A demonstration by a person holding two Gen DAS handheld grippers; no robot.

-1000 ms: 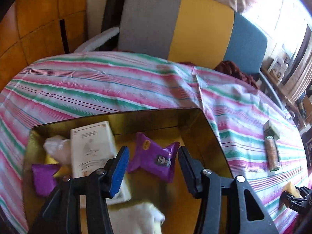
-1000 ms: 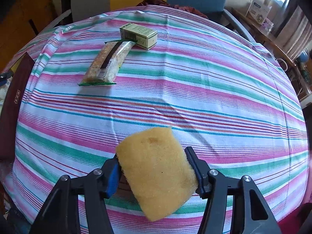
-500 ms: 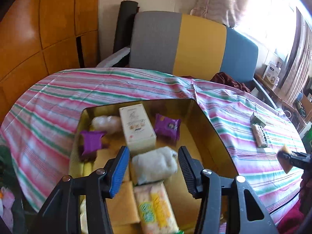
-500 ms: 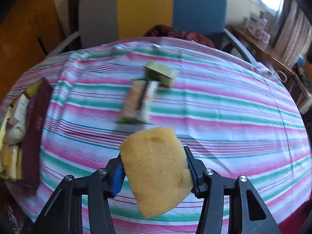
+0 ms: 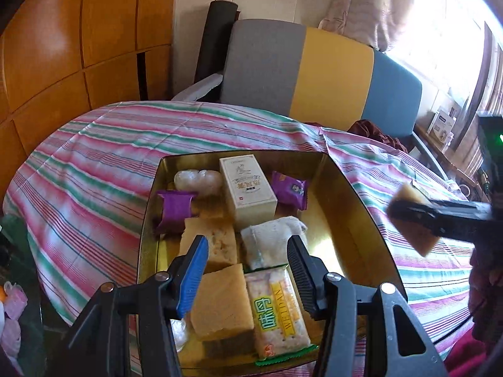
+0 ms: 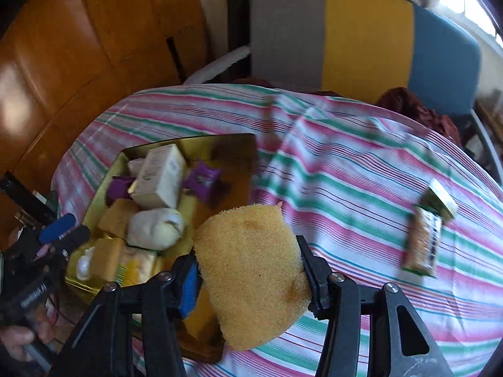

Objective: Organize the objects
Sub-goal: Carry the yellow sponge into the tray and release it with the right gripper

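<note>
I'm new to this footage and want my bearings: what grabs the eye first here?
The yellow sponge clamped in the right gripper, held above the striped tablecloth beside the tray. Then the gold tray, crowded with a white box, purple packets and sponges, under the open, empty left gripper.

Behind your table with the striped cloth you have a grey, yellow and blue sofa, orange wooden panels at left, and a bright window at right.
</note>
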